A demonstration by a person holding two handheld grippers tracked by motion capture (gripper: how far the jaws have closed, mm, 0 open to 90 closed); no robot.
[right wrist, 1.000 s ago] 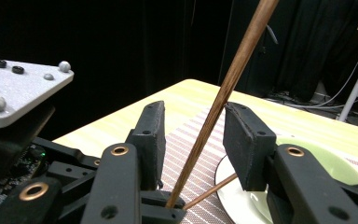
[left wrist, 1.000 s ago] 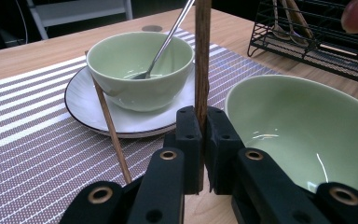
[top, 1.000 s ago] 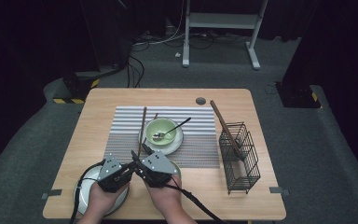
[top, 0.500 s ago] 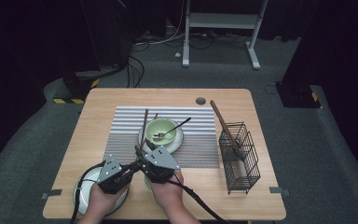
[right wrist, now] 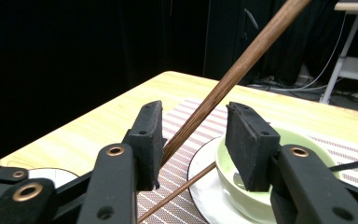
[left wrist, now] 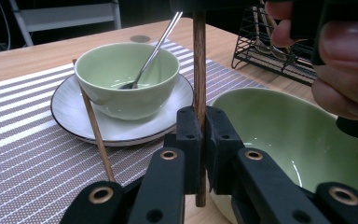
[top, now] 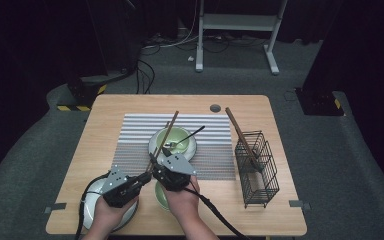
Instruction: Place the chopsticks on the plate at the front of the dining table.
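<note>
At the near left of the wooden worktop [top: 105,130] I see a white round plate [top: 91,192] under my left hand. My left tool [left wrist: 200,135] is clenched on a dark brown wooden chopstick [left wrist: 199,65], which stands upright between its pads. That same chopstick runs slanting through my right tool [right wrist: 193,133], whose jaws stand apart around it, released. A second thin wooden chopstick [left wrist: 95,135] leans against the white saucer [left wrist: 121,133] on the grey striped placemat [top: 130,127]. On the saucer sits a pale green ceramic bowl [left wrist: 126,79] with a metal spoon [left wrist: 151,51] in it. Another pale green bowl [left wrist: 289,140] lies just beside my left tool, under my right hand [top: 182,197]. Far right stands a black wire rack [top: 257,167] holding a wooden utensil.
</note>
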